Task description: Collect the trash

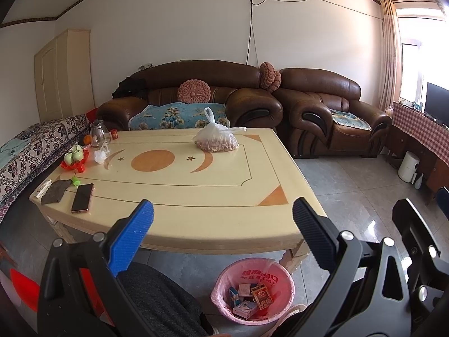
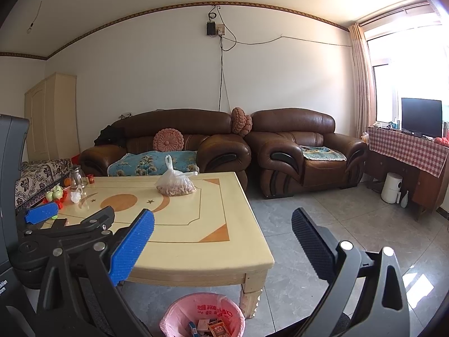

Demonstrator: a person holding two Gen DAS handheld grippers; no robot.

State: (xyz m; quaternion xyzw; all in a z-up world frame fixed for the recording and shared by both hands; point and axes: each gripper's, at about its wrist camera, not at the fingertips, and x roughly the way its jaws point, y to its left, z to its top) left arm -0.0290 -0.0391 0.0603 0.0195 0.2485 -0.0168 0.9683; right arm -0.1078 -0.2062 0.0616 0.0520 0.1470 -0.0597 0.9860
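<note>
Phone (image 1: pixel 82 198), sofa (image 1: pixel 190 98), television (image 2: pixel 421 117)

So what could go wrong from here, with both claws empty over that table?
The phone near the table edge isn't trash; a claw could wrongly grab it or knock it off. The tied plastic bag holds food, possibly not trash either. The glass jug by the cups could tip if bumped.

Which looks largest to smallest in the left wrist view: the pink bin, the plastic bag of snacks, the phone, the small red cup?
1. Pink bin, though it sits nearest the camera.
2. Plastic bag of snacks.
3. Phone.
4. Small red cup.
</note>
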